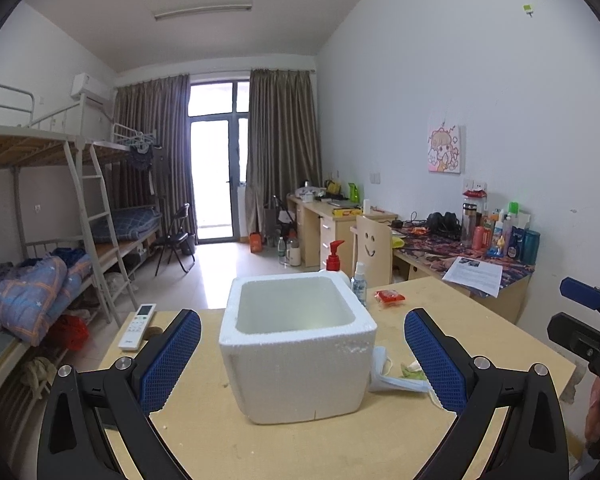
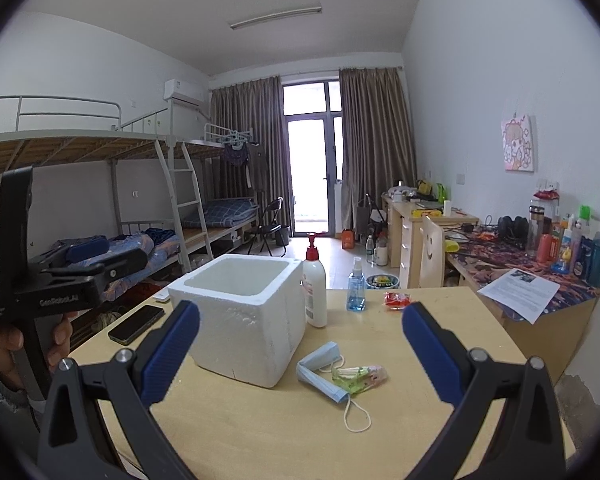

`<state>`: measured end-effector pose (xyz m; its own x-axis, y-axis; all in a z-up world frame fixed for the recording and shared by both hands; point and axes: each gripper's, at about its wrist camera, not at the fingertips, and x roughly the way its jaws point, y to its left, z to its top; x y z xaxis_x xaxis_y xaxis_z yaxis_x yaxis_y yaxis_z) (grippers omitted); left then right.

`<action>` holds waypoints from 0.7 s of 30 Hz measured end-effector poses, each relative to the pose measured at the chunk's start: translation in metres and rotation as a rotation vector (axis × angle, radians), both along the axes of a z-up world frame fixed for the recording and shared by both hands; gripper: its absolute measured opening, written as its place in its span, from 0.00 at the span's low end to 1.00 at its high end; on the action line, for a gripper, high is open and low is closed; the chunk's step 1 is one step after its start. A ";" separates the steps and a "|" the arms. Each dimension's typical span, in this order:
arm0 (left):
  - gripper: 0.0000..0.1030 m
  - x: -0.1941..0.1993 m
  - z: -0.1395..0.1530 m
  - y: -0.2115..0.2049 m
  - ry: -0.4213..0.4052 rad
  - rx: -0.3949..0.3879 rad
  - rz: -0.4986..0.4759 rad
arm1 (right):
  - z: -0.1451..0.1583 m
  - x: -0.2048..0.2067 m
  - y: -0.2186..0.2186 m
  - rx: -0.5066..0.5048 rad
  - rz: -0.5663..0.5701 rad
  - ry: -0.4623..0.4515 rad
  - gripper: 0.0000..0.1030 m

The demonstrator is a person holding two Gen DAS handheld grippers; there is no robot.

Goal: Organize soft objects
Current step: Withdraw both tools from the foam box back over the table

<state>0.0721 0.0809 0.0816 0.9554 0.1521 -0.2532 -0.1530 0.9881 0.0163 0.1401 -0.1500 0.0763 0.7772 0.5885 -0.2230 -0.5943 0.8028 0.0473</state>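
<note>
Wooden table spreads bare toward its near edge. White foam box sits mid-table, between the released left gripper fingers. Right gripper, also spread wide, hovers over the blue mask and green cloth beside the box.

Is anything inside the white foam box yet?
The foam box looks empty: bare white walls and floor in the left wrist view. Its near inner wall is hidden. The blue mask lies on the table beside it.
</note>
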 end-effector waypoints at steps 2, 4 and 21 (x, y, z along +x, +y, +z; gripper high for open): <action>0.99 -0.004 -0.003 -0.003 -0.003 0.003 0.001 | -0.002 -0.004 -0.001 -0.001 0.003 -0.003 0.99; 0.99 -0.011 -0.005 -0.002 -0.009 0.000 -0.001 | -0.004 -0.008 -0.003 0.001 0.002 -0.007 0.99; 0.99 -0.043 -0.029 -0.014 -0.060 -0.010 0.007 | -0.030 -0.033 -0.007 -0.001 0.015 -0.033 0.99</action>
<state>0.0287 0.0667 0.0521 0.9677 0.1569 -0.1973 -0.1606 0.9870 -0.0028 0.1068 -0.1572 0.0468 0.7751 0.6001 -0.1977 -0.6077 0.7937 0.0270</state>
